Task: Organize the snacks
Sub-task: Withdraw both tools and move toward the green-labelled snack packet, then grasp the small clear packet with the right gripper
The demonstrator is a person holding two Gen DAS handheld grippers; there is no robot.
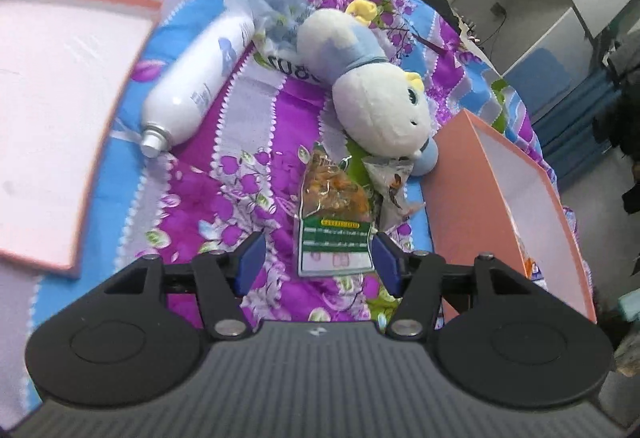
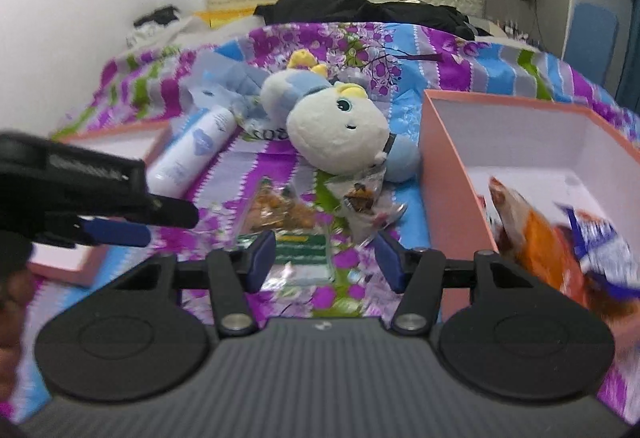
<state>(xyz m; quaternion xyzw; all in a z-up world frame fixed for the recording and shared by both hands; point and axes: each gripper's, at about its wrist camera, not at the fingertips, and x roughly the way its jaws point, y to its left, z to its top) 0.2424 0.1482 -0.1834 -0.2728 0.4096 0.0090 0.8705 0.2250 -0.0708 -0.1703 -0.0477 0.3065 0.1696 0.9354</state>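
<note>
left gripper (image 1: 318, 258): jaws spread, straddling green snack packet (image 1: 334, 215)
right gripper (image 2: 326, 258): spread, empty
box (image 2: 452, 173): orange bag (image 2: 548, 258) blurred, cut off

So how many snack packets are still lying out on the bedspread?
2. A green-labelled packet of orange snacks lies flat in front of the open left tool. A smaller clear packet sits just right of it, against the plush toy. Others may hide underneath.

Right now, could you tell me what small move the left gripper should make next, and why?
Probably ease the left gripper forward and close on the green snack packet: its jaws are open, the packet's near end lies between them, and the pink box stands just right.
</note>
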